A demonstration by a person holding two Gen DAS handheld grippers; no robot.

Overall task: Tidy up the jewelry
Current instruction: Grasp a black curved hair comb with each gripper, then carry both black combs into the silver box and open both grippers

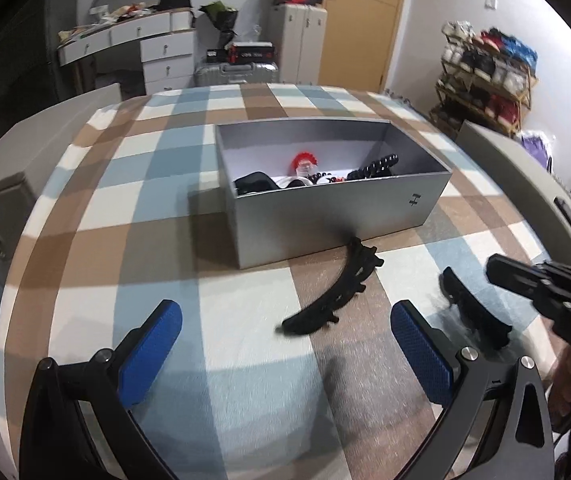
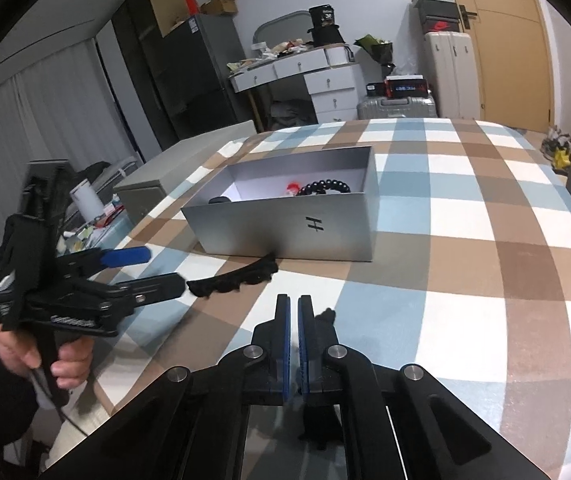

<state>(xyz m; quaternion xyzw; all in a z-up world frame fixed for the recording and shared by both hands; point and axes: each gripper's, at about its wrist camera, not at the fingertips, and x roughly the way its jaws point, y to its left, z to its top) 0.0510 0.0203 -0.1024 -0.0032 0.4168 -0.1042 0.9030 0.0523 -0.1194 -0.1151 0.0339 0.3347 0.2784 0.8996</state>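
Observation:
A grey open box (image 1: pixel 337 216) stands on the checked tablecloth; it holds a black bead bracelet (image 1: pixel 377 166), a red-topped trinket (image 1: pixel 303 162) and other dark pieces. It also shows in the right wrist view (image 2: pixel 285 228). A black toothed hair clip (image 1: pixel 335 296) lies on the cloth in front of the box, also in the right wrist view (image 2: pixel 233 280). My left gripper (image 1: pixel 285 344) is open just short of this clip. My right gripper (image 2: pixel 294 320) is shut on a second black hair clip (image 1: pixel 473 312), just above the cloth to the right.
The table (image 2: pixel 465 220) is covered by a blue, brown and white checked cloth. Grey chair backs (image 1: pixel 1 184) stand at the table's sides. Behind are a white dresser (image 1: pixel 157 52), suitcases and a shoe rack (image 1: pixel 485 72).

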